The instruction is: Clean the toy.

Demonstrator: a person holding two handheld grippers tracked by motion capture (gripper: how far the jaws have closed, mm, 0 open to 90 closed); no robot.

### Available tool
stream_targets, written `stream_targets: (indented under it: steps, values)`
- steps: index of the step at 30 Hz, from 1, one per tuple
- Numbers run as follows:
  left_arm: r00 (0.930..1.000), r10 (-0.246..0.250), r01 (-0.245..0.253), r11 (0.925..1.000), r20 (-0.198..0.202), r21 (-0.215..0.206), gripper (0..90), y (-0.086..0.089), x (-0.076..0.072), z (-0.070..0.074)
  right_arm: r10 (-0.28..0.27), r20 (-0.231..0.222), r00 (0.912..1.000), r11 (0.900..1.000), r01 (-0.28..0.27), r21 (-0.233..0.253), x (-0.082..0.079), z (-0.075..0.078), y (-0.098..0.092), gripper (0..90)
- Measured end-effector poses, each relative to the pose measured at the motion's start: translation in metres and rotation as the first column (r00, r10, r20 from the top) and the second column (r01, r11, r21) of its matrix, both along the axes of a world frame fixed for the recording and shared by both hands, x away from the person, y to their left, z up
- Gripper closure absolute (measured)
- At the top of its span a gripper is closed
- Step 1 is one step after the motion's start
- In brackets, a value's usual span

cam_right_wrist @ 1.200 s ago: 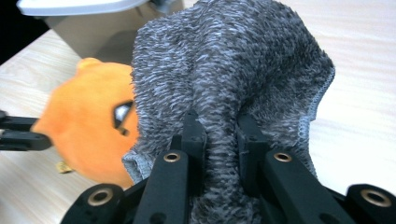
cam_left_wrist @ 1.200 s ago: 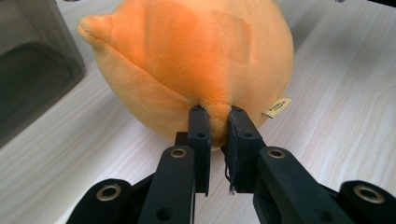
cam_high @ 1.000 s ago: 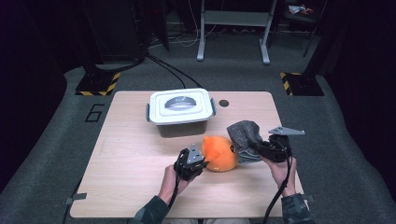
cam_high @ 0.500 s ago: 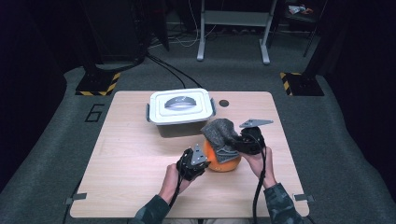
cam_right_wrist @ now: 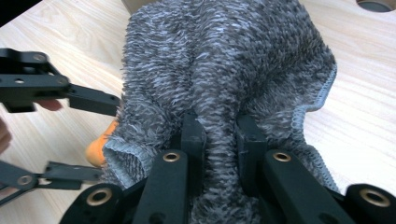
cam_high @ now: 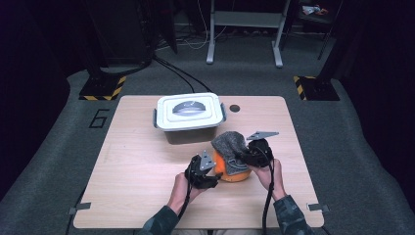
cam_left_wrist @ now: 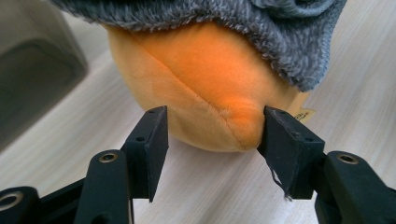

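Near the front middle of the surface [cam_high: 127, 161], an orange plush [cam_high: 230, 172] lies partly draped by a grey cloth [cam_high: 230, 143]. The left gripper [cam_high: 204, 170] sits at the plush's left side. In the left gripper view its jaws stand wide on either side of the plush's [cam_left_wrist: 210, 88] lower bulge, close to it or just touching it; which, cannot be told. The cloth [cam_left_wrist: 280, 42] cuts off the plush's upper part there, and a small tag at the plush's right edge is too small to read.

The right gripper [cam_high: 247, 157] holds the cloth from the right. In the right gripper view its jaws are narrow, pinching a fold of the cloth [cam_right_wrist: 224, 60] between them; pile hides the jaw tips. The cloth conceals nearly all of the plush [cam_right_wrist: 100, 144], leaving an orange sliver at the left, beside the left gripper [cam_right_wrist: 100, 140].

A lidded white box [cam_high: 190, 116] stands behind the plush, its contents hidden. A dark round spot [cam_high: 235, 108] lies right of the box.
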State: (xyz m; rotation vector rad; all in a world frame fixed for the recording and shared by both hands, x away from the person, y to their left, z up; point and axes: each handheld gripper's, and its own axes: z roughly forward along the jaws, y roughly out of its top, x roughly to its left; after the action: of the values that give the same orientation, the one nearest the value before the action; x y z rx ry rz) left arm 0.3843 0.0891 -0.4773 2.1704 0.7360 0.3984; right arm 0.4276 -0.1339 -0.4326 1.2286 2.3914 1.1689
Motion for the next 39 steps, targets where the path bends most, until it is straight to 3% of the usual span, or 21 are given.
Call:
stream_targets:
  steps: [5,9,16,21,34,39]
  values:
    - [0.9998,-0.02,0.02,0.9995,0.007,0.024,71.4,-0.003,-0.002,-0.001,-0.004,-0.001,1.0,1.0,0.004,0.006,-0.003,-0.002,0.001,77.4]
    - [0.9993,-0.024,0.023,0.9993,0.029,0.028,78.3,-0.003,-0.004,-0.001,-0.006,0.012,0.9999,1.0,0.006,-0.005,-0.003,0.001,-0.002,77.3]
    - [0.9986,-0.034,0.032,0.999,0.04,0.032,79.2,-0.003,-0.005,-0.001,-0.075,-0.001,0.9972,0.997,0.075,-0.029,-0.005,-0.001,-0.028,77.3]
    - [0.9984,-0.036,0.036,0.9992,0.044,0.02,79.1,-0.002,-0.006,-0.003,-0.13,-0.032,0.991,0.991,0.129,-0.026,-0.005,-0.013,-0.051,77.3]
    - [0.997,-0.043,0.042,0.9988,0.064,0.024,78.9,-0.002,-0.007,-0.003,-0.203,-0.105,0.9736,0.976,0.192,-0.103,-0.001,-0.036,-0.074,77.2]
    - [0.9964,-0.046,0.044,0.9986,0.071,0.028,79.0,-0.002,-0.008,-0.002,-0.223,-0.073,0.972,0.974,0.221,-0.039,-0.008,-0.02,-0.087,77.2]
